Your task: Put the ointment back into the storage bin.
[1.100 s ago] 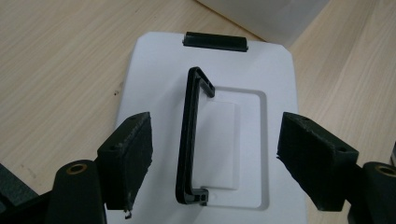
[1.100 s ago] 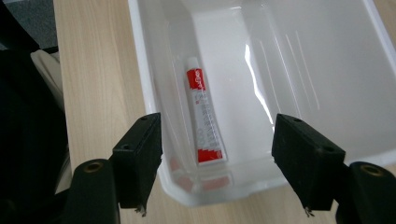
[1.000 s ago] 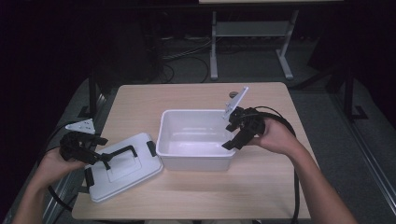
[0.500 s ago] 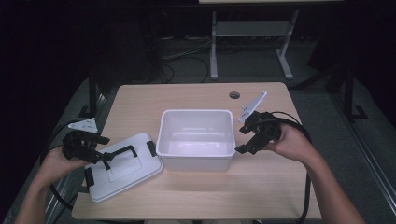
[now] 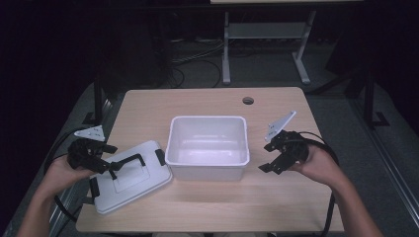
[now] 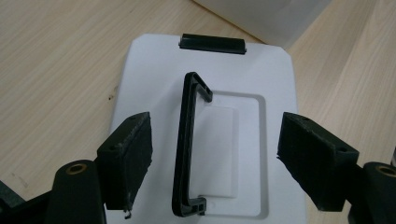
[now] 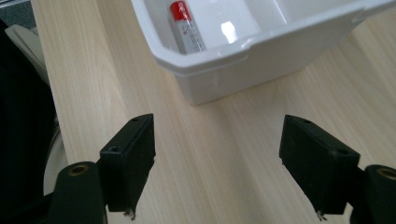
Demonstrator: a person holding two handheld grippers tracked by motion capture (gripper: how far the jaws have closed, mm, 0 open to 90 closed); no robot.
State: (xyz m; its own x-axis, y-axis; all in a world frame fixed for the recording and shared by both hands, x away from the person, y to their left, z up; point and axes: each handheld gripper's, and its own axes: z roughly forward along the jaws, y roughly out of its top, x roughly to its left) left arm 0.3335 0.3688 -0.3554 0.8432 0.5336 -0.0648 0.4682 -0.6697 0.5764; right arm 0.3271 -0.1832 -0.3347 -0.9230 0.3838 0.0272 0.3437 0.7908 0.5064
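Left gripper (image 5: 109, 165): hovering spread wide over the lid (image 6: 205, 126), straddling its black handle (image 6: 189, 144).
Right gripper (image 5: 272, 158): hanging spread, empty, right of the bin (image 5: 207, 148).
Lid: lying left of the bin.

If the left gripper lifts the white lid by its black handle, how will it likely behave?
The lid looks like thin moulded plastic, so probably light and stiff. Its handle stands raised between the open left gripper jaws, off-centre, so the lid may tilt.
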